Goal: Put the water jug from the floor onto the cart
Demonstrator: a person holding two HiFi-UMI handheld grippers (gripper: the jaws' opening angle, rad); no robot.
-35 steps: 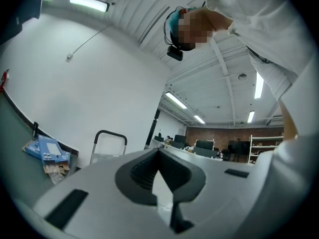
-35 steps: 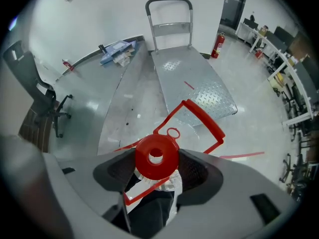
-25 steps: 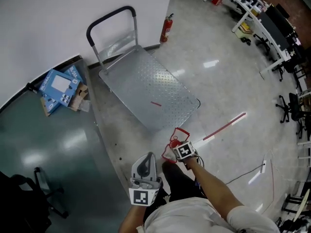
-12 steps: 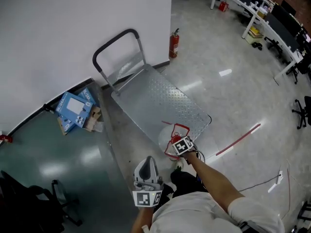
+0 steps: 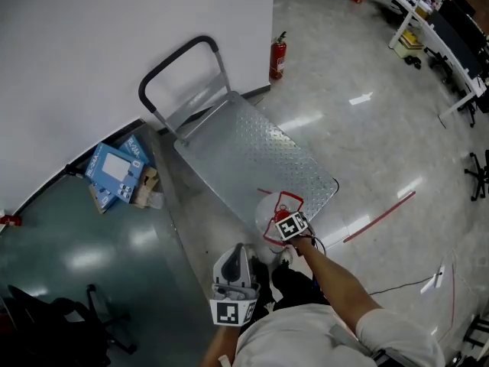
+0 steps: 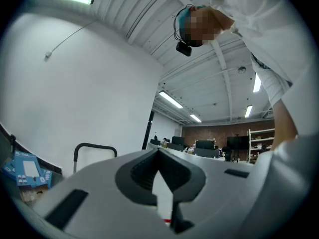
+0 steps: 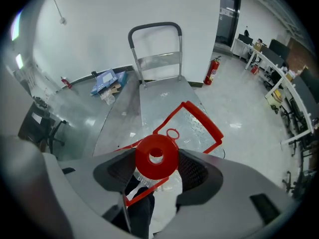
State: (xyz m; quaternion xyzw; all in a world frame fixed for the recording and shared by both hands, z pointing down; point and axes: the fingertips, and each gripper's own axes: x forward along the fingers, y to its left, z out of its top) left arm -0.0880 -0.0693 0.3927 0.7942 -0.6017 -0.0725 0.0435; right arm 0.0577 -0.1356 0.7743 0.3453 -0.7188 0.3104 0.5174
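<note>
The water jug (image 5: 267,209) is clear plastic with a red cap (image 7: 156,157) and a red carry handle (image 7: 200,121). My right gripper (image 5: 283,220) is shut on its neck just under the cap, and the jug hangs below it. In the head view the jug overlaps the near corner of the metal cart (image 5: 244,155); whether it touches the deck is unclear. The cart's black push handle (image 5: 179,60) stands at the far end by the wall. My left gripper (image 5: 238,260) is held near my body, shut and empty, pointing up.
A red fire extinguisher (image 5: 278,56) stands at the wall corner behind the cart. Blue cardboard boxes (image 5: 114,170) lie left of the cart. A red tape strip (image 5: 380,216) marks the floor to the right. Desks and chairs (image 5: 428,29) fill the far right.
My right gripper has carried the jug forward from the floor in front of the cart to the cart's near corner. The left gripper has stayed close to my body.
</note>
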